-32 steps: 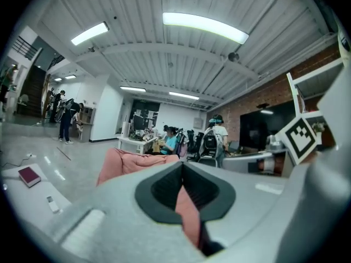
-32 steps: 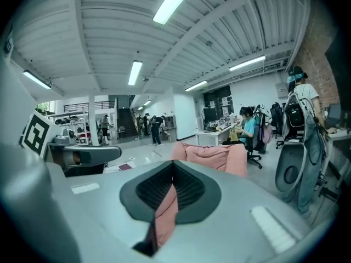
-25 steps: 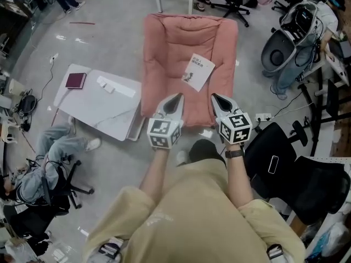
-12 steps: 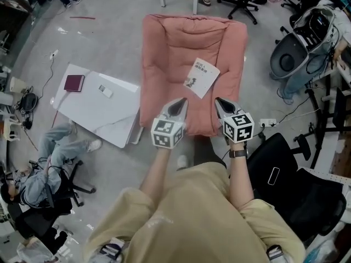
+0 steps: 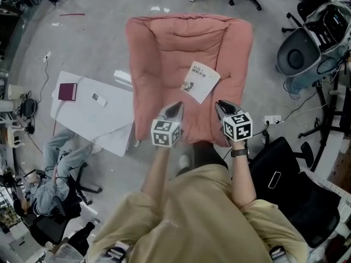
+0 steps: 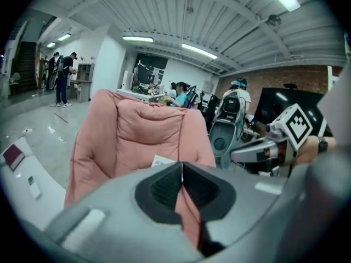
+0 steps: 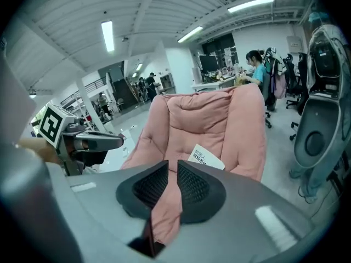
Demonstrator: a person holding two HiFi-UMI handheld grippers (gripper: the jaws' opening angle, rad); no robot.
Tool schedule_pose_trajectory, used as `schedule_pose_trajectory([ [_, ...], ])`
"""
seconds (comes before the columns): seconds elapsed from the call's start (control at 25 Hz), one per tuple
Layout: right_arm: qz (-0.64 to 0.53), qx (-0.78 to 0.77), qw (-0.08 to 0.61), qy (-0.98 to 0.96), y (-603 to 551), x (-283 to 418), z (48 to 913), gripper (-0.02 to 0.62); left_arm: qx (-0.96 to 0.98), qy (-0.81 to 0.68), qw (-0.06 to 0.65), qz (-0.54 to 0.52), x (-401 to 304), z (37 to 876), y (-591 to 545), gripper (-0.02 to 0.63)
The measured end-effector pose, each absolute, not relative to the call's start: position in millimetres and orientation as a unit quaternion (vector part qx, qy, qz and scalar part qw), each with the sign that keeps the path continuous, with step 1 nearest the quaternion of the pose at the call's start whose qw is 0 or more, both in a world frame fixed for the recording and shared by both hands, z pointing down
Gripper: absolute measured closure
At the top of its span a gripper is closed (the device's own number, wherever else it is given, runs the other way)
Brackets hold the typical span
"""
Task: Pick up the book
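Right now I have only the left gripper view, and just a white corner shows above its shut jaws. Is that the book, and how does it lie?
Observer: Yes. The head view shows the white book lying flat on the pink chair, cover up, turned diagonally, on the half of the seat nearer the right gripper.
Operator: Is the right gripper ready?
Observer: Its own view shows its jaws a narrow gap apart, having just been opening, with nothing between them.
Operator: Anything touching the book?
Observer: No. From above, the left gripper and the right sit clear of it, flanking its near corner.
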State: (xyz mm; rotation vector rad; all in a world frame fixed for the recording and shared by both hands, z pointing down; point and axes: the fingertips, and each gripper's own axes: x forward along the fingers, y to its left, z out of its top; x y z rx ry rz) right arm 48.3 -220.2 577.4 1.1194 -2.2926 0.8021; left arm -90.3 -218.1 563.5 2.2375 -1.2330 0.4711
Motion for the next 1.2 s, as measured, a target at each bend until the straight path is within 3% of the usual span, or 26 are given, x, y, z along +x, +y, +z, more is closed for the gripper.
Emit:
schedule_pose_trajectory([
  [0.48, 0.284, 0.369, 0.318, -0.826, -320, 39, 678, 0.466, 0.813, -0.439, 0.314, 0.220, -85, 663, -304, 0.555],
  [0.68, 0.269, 0.359, 0.366, -0.815, -358, 36, 724, 0.382, 0.810, -0.412, 0.338, 0.243, -80, 715, -331, 0.490],
  [0.8, 0.255, 0.336, 0.417, -0.805, -367, 38, 752, 0.376, 0.807, -0.393, 0.366, 0.247, -75, 744, -347, 0.459],
  [1.2, 0.235, 0.299, 0.463, -0.801, -393, 32, 810, 0.262, 0.803, -0.371, 0.358, 0.299, -82, 840, -388, 0.442],
])
